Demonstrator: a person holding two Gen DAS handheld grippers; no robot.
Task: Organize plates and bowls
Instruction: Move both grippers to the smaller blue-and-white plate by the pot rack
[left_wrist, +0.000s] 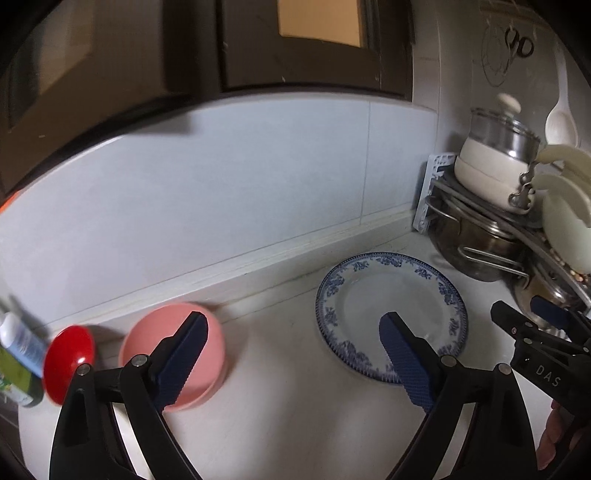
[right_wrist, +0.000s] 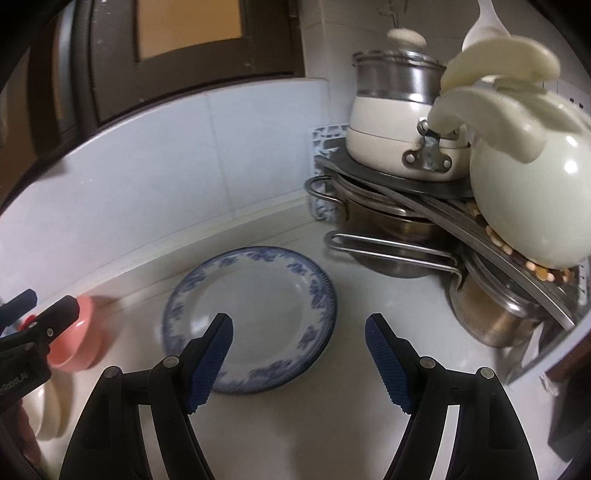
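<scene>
Counter (left_wrist: 280, 413) white and bare between the dishes, we hold both grippers low over it with nothing between the fingers. Our left gripper (left_wrist: 295, 350) has its blue pads spread wide; in its own view one pad lies over the pink bowl (left_wrist: 207, 354) at about 8 o'clock and the other over the near rim of the blue-patterned plate (left_wrist: 391, 295) at about 4 o'clock. Whether either pad touches the dish beneath it, we cannot tell. Our right gripper (right_wrist: 299, 350) is likewise spread open, its left pad over the plate's near rim and its right pad over bare counter.

The plate (right_wrist: 258, 295) lies flat on the counter, near the wall tiles. The pink bowl (right_wrist: 83, 339) sits well apart from it, at 9 o'clock in the right wrist view. A red bowl (left_wrist: 68, 363) stands tilted just beside the pink one, and a bottle (left_wrist: 20, 343) lies at the far left edge. At 2 o'clock a rack (right_wrist: 424, 192) carries a cream pot (right_wrist: 388, 125) and a pale kettle (right_wrist: 532, 192), with steel pots (right_wrist: 388, 229) beneath.
</scene>
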